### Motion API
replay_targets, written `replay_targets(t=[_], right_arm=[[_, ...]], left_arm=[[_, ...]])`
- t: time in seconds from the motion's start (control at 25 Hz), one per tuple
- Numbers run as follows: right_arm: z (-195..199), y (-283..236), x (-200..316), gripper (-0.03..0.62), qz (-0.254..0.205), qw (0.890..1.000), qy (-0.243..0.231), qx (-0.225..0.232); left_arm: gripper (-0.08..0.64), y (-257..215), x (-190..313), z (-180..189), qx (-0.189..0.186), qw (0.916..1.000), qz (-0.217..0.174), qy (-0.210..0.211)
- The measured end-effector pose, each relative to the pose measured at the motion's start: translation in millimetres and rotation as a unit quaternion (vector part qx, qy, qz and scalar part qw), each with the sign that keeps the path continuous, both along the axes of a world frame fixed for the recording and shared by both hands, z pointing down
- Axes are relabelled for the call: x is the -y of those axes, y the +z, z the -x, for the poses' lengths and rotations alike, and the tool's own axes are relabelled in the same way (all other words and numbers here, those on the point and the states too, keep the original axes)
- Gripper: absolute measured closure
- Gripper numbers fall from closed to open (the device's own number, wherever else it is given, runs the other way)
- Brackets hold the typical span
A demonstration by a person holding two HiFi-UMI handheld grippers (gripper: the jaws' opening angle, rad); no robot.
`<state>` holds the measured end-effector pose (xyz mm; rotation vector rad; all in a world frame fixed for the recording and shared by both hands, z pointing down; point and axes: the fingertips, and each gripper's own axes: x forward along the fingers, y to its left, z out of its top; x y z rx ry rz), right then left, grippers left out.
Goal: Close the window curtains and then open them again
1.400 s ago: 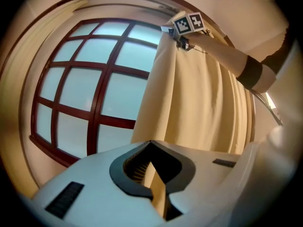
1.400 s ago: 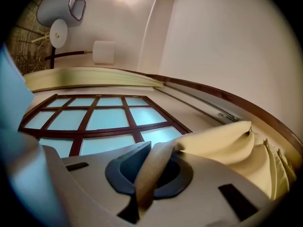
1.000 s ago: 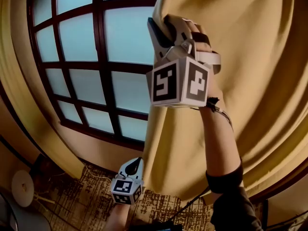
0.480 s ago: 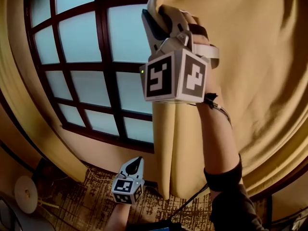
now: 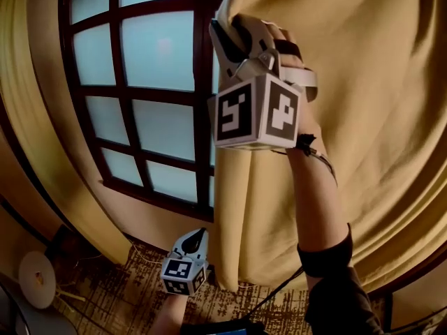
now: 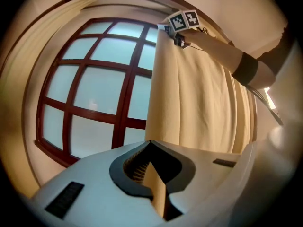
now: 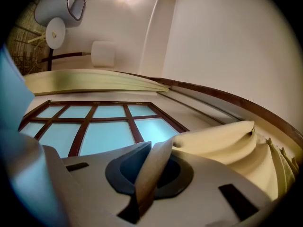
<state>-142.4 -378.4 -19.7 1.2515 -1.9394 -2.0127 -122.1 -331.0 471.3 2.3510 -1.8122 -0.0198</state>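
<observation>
Here, in the head view, the yellow curtain [image 5: 377, 117] hangs with its long axis top to bottom. Its folds run the same way, and its free edge faces picture left, toward the dark-framed window [image 5: 150, 68], whose right part it covers. The right tool [image 5: 222, 26] is high on that edge, jaws nipped together on the cloth, marker cube toward the camera. The left tool [image 5: 198, 234] is low, at the curtain's bottom corner, above the patterned carpet [image 5: 112, 292]. A second curtain [image 5: 42, 117] hangs at the window's far left.

In the left gripper view, the curtain [image 6: 199, 103] hangs upright to the right of the window [image 6: 94, 93]. A narrow strip of its cloth stands between the left tool's [image 6: 150, 145] jaws, which are pressed together on it. The right tool [image 6: 163, 28] shows up high on the same edge.

In the right gripper view, the right tool [image 7: 151, 148] has its jaws nearly together, clamped on a flap of cloth. From there the curtain [image 7: 222, 141] runs off to bunched folds at the right, with the window [image 7: 109, 131] beyond.
</observation>
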Motion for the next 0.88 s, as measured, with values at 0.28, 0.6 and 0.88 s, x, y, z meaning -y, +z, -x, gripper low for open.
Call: replay_targets(t=[0.28, 0.6, 0.88], right_arm=[[72.4, -0.2, -20.3, 0.566, -0.005, 0.999, -0.042, -0.003], [83.5, -3.6, -13.4, 0.565, 0.013, 1.000, -0.014, 0.008], [65.5, 2.7, -9.1, 0.561, 0.025, 0.999, 0.039, 0.027]], left_arm=[[0.560, 7.3, -9.6, 49.0, -0.008, 0.9997, 0.009, -0.021], [0.560, -2.5, -23.2, 76.2, -0.012, 0.9999, 0.009, 0.000], [0.560, 5.9, -28.1, 91.0, -0.013, 0.9991, 0.012, 0.039]])
